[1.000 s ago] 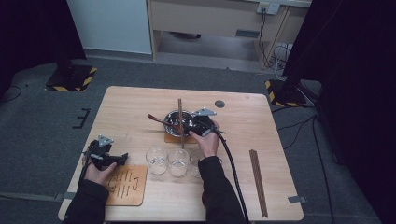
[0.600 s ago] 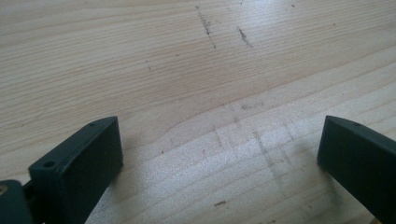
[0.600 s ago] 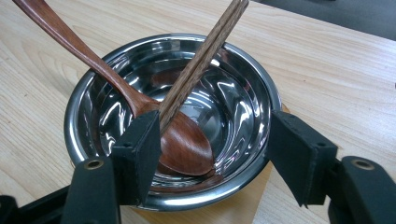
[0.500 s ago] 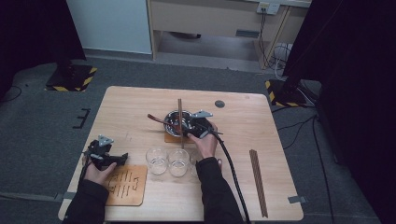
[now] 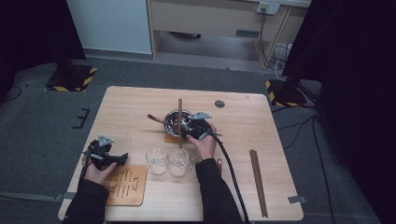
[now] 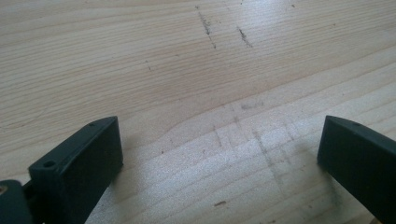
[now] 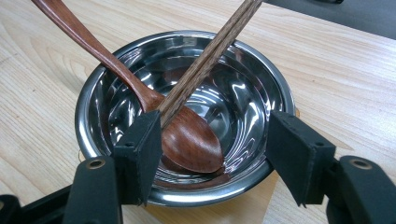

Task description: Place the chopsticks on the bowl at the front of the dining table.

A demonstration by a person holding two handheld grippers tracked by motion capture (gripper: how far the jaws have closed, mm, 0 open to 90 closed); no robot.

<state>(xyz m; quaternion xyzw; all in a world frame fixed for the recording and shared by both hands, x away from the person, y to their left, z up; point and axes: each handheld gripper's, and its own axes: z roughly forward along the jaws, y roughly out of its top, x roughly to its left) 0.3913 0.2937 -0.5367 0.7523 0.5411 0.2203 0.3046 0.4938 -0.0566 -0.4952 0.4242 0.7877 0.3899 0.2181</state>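
- The right tongs point(image 7: 212, 140) are seen poised at the near rim of a steel bowl point(image 7: 252, 100), jaws spread wide apart and clamped on nothing; the left jaw stands just beside the lower end of a pair of wooden chopsticks point(image 7: 210, 51), while the right jaw hangs at the bowl's other side
- The step in hand is judged to be the approach to the utensils in the bowl, with no grasp yet made
- The next move, it is judged, calls for the jaws to be centred on whichever utensil is wanted and then closed; the chopsticks and the wooden spoon point(image 7: 187, 135) cross one another, so one could be dragged along with the other
- The bowl is shown on a small wooden coaster point(image 5: 171, 137) near the middle of the counter point(image 5: 140, 102); its polished wall mirrors the spoon's dark red-brown scoop, which rests on the bottom with the handle leaning out over the rim
- The chopsticks are seen laid across the bowl, one end over the far rim, the other toward the two glasses point(image 5: 168, 161)
- The left tongs point(image 6: 217, 154) are held low over bare wood at the counter's left, jaws wide apart and empty, beside a slotted wooden board point(image 5: 126, 184)
- A second pair of chopsticks point(image 5: 258, 182) lies well apart at the right
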